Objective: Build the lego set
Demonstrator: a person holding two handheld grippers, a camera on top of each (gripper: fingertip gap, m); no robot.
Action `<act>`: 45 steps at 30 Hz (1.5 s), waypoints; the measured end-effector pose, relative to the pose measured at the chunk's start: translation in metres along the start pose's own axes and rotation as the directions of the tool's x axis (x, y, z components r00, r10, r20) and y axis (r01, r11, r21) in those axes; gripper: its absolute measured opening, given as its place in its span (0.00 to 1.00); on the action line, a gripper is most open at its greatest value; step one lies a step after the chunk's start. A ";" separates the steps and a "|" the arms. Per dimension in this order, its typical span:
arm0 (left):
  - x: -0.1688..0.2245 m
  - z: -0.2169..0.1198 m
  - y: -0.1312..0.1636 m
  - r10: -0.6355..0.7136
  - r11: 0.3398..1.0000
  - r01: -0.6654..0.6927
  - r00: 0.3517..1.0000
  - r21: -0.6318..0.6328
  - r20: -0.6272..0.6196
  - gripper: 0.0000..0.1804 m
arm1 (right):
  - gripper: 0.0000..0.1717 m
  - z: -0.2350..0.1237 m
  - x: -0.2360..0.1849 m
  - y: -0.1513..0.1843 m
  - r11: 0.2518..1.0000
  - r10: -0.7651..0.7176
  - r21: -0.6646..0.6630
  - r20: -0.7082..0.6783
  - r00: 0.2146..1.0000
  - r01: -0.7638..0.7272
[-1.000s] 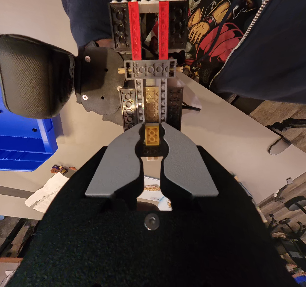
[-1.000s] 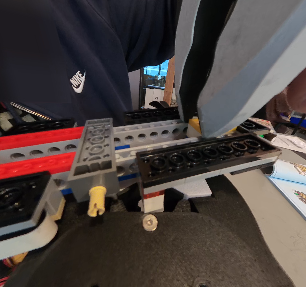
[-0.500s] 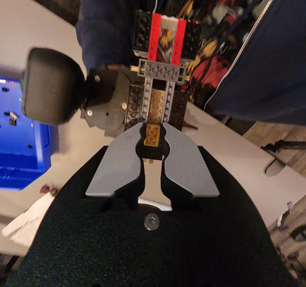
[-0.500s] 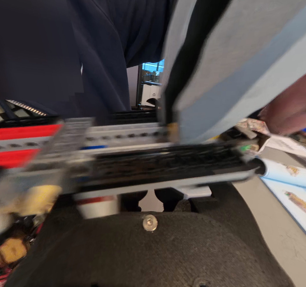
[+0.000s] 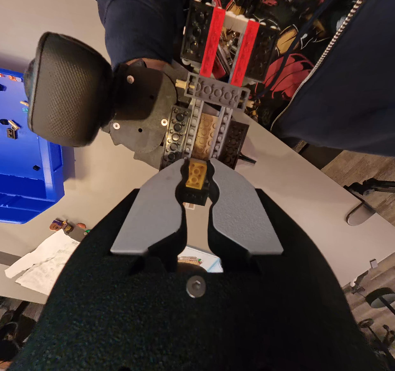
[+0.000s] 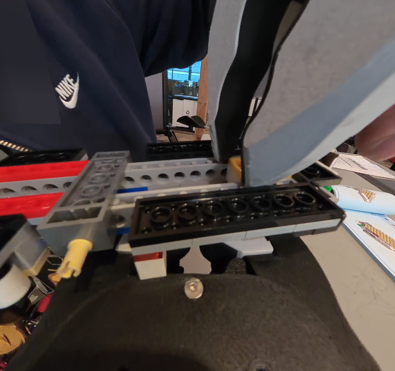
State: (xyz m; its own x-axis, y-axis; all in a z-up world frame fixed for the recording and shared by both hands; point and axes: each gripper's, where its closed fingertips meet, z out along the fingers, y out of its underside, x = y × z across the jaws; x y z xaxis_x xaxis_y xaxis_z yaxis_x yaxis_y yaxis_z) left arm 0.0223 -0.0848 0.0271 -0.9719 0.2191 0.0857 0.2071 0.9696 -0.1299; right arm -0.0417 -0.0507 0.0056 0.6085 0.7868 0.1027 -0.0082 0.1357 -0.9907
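Compared with a second ago: same pinch by the left gripper [image 5: 196, 164] on the yellow brick [image 5: 195, 175], both grey fingers [image 5: 162, 200] pressed to its sides. Brick model [image 5: 213, 112] now leaning slightly rightward in the left wrist view, blue bin [image 5: 25, 168] sitting lower and nearer. Sharper than half a second ago. Right wrist view much as before, with the model lying crosswise close in front.

Yellow brick at the near end of the model, model held off the table [image 5: 288, 189] and reaching away toward a person in a dark zip jacket [image 5: 342, 82].

Right gripper [image 5: 141, 112] left of the model and close against it; fingers hidden behind the bricks, so open or closed: cannot tell.

In the blue bin, at far left: a few small loose pieces, too small to name.

On the model, counted: two red strips [image 5: 213, 40], two light grey holed beams [image 6: 171, 174], one dark grey cross plate [image 5: 215, 92], one tan plate [image 5: 205, 134], four black plates [image 6: 235, 213], one yellow brick, two cream pin ends [image 6: 74, 258].

On the table: crumpled paper [image 5: 42, 260], small figures [image 5: 62, 227] just beside it, an open booklet [image 6: 374, 232].
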 end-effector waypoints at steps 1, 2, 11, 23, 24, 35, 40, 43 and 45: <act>0.000 0.001 0.000 0.004 1.000 -0.004 1.000 -0.005 0.002 0.09 | 0.89 0.000 0.000 0.001 1.000 -0.001 -0.004 -0.002 1.000 0.001; 0.000 0.002 0.000 0.003 1.000 -0.003 1.000 -0.009 0.008 0.09 | 0.89 0.001 0.000 0.002 1.000 0.005 -0.004 -0.002 1.000 -0.005; -0.003 0.000 -0.001 0.000 0.999 0.003 0.998 -0.046 0.063 0.00 | 0.88 0.007 -0.001 0.000 1.000 0.018 -0.007 -0.006 1.000 -0.018; 0.001 -0.002 -0.003 0.034 0.998 -0.032 0.999 -0.044 0.039 0.03 | 0.87 0.003 -0.009 -0.008 0.997 0.058 0.046 0.063 0.996 -0.061; 0.002 -0.003 -0.003 0.035 0.999 -0.033 0.999 -0.043 0.037 0.03 | 0.89 0.002 -0.009 -0.008 0.997 0.060 0.049 0.064 0.996 -0.064; 0.005 -0.008 -0.012 0.037 0.999 -0.038 0.999 0.021 0.020 0.08 | 0.41 -0.001 -0.007 -0.009 0.996 0.074 0.048 0.061 0.995 -0.077; 0.008 -0.005 -0.015 0.047 0.999 -0.047 0.999 0.024 0.010 0.08 | 0.40 -0.002 -0.007 -0.012 0.995 0.077 0.061 0.063 0.995 -0.081; 0.008 -0.005 -0.014 0.049 0.999 -0.049 0.999 0.014 0.014 0.09 | 0.39 -0.002 -0.008 -0.012 0.995 0.075 0.059 0.063 0.995 -0.079; 0.008 -0.005 -0.015 0.048 0.999 -0.049 0.999 0.016 0.012 0.10 | 0.40 -0.002 -0.008 -0.012 0.995 0.077 0.061 0.064 0.995 -0.081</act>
State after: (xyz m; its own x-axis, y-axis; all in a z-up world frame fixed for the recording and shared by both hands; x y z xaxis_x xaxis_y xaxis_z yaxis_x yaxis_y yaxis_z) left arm 0.0121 -0.0972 0.0343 -0.9620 0.2645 0.0678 0.2523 0.9560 -0.1496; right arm -0.0447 -0.0599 0.0165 0.5541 0.8318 0.0318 -0.1059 0.1083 -0.9885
